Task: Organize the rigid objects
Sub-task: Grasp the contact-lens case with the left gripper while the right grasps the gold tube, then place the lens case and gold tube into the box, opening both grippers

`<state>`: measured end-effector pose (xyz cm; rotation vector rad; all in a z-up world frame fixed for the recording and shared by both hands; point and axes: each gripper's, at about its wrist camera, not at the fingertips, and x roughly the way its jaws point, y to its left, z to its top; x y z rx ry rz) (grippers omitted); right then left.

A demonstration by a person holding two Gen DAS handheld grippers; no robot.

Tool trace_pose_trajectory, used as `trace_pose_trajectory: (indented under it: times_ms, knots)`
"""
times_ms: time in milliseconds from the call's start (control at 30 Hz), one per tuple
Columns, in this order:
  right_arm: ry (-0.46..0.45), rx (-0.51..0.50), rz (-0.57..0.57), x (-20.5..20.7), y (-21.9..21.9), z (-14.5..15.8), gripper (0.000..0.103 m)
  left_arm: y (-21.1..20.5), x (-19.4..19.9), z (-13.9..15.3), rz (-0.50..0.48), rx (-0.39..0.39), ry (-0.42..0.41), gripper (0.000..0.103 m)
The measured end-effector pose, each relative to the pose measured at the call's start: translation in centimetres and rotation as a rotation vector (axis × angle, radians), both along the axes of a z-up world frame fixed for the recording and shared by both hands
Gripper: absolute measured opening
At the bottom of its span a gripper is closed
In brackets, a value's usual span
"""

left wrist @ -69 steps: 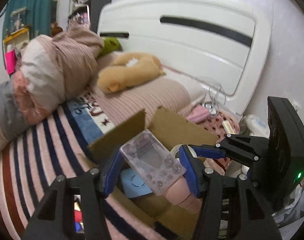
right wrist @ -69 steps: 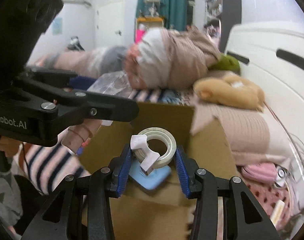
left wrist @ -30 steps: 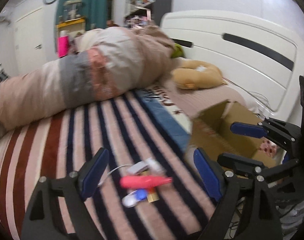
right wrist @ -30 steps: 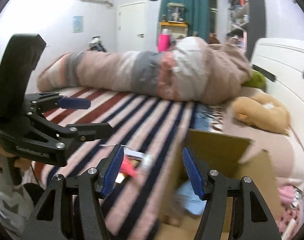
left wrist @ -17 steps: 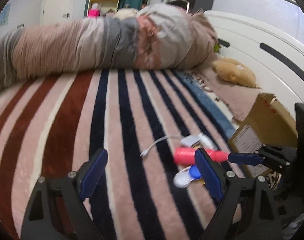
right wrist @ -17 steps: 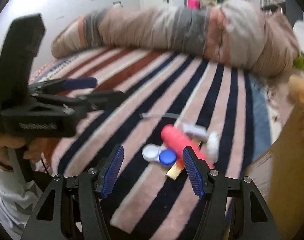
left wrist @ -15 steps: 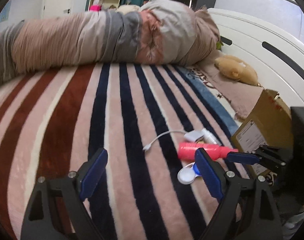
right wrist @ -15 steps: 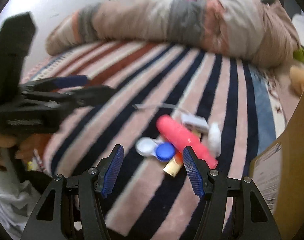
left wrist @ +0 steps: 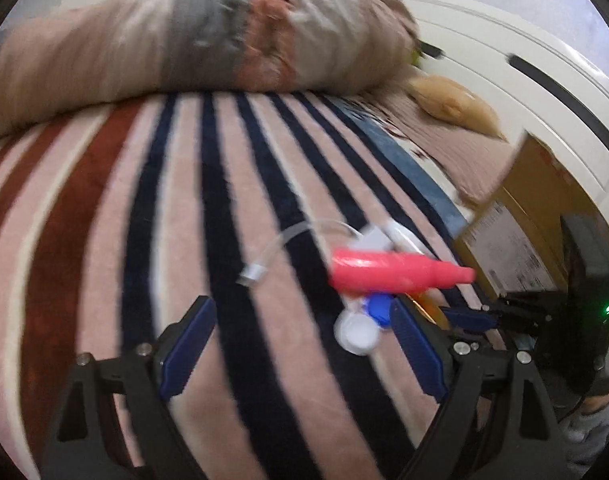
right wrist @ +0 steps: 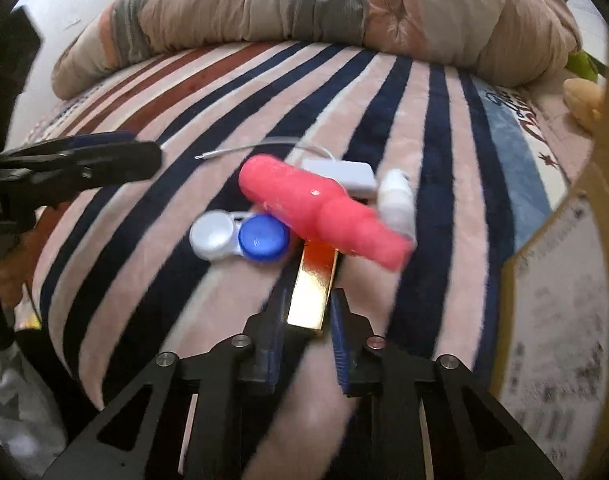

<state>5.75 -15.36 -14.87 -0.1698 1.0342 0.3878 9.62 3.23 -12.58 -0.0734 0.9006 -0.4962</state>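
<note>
A small pile lies on the striped blanket (right wrist: 432, 128): a pink bottle (right wrist: 324, 210), a white-and-blue contact lens case (right wrist: 240, 238), a gold bar-shaped box (right wrist: 312, 288), a white charger with cable (right wrist: 344, 174) and a small white bottle (right wrist: 396, 200). My right gripper (right wrist: 306, 324) has its fingers closed around the near end of the gold box. My left gripper (left wrist: 300, 344) is open and empty, just short of the lens case (left wrist: 358, 332) and the pink bottle (left wrist: 392, 276).
An open cardboard box (left wrist: 540, 208) stands right of the pile; its wall (right wrist: 560, 320) fills the right wrist view's right side. A rolled quilt (right wrist: 324, 4) lies along the far side of the bed. A white headboard (left wrist: 524, 72) is at the right.
Both grippers left the cardboard box and swung over to the pile on the blanket. The right gripper dropped low and closed around the gold box. The left gripper stayed open and moved nearer the pile.
</note>
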Motion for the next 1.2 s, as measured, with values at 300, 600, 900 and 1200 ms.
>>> trace_pose_trajectory:
  times_ms: [300, 600, 900, 1200]
  knots:
    - [0.022, 0.058, -0.034, -1.1, -1.3, -0.1, 0.019, -5.7, 0.5, -3.5, -0.122, 0.089, 0.034, 0.062]
    - [-0.031, 0.017, -0.017, -0.7, -0.9, -0.6, 0.014, -3.7, -0.9, -2.8, -0.121, 0.138, 0.024, 0.027]
    - [0.001, 0.024, -0.025, -2.9, -2.0, -0.1, 0.014, -2.6, -1.3, -3.2, -0.105, 0.146, 0.034, 0.037]
    - [-0.075, 0.006, -0.012, -2.6, -0.6, 0.9, 0.014, -2.8, -0.7, -3.0, -0.077, 0.159, 0.016, 0.03]
